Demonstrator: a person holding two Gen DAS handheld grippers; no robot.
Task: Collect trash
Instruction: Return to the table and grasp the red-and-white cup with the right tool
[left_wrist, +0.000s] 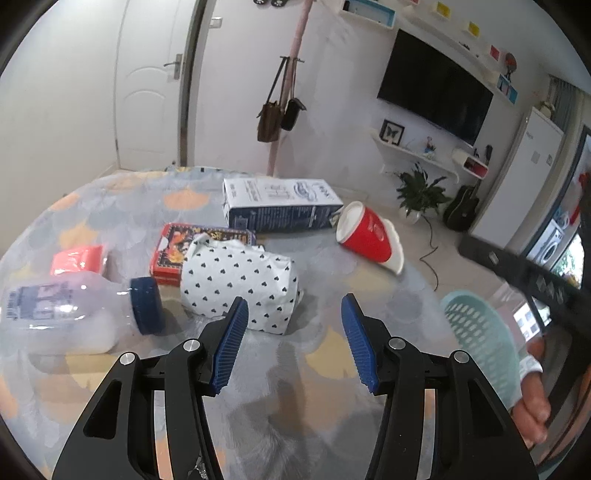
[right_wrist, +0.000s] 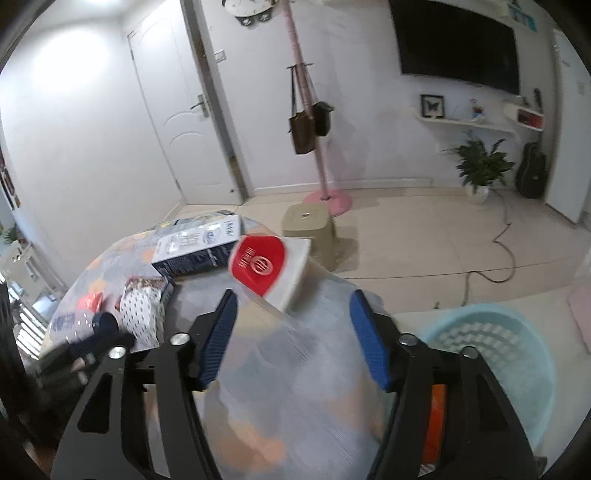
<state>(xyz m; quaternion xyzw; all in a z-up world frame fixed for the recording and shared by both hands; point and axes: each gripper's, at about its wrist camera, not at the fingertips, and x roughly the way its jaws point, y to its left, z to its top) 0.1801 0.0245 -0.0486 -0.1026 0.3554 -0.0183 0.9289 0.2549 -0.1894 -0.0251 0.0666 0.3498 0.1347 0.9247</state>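
Observation:
Trash lies on a round table with a patterned cloth (left_wrist: 110, 199). In the left wrist view my left gripper (left_wrist: 295, 314) is open and empty, just in front of a white heart-print bag (left_wrist: 240, 280). A clear bottle with a blue cap (left_wrist: 74, 317) lies to its left, with a red packet (left_wrist: 75, 258), a red-and-black box (left_wrist: 173, 251), a blue-and-white carton (left_wrist: 277, 210) and a tipped red cup (left_wrist: 365, 236) around it. My right gripper (right_wrist: 291, 306) is open and empty, just short of the red cup (right_wrist: 258, 264). A pale blue basket (right_wrist: 491, 350) stands right of the table.
A green stool (right_wrist: 308, 225), a pink coat stand (right_wrist: 325, 195) with bags, a plant (right_wrist: 480, 170) and a floor cable (right_wrist: 506, 236) are beyond the table. The basket also shows in the left wrist view (left_wrist: 480, 339), beside the other hand.

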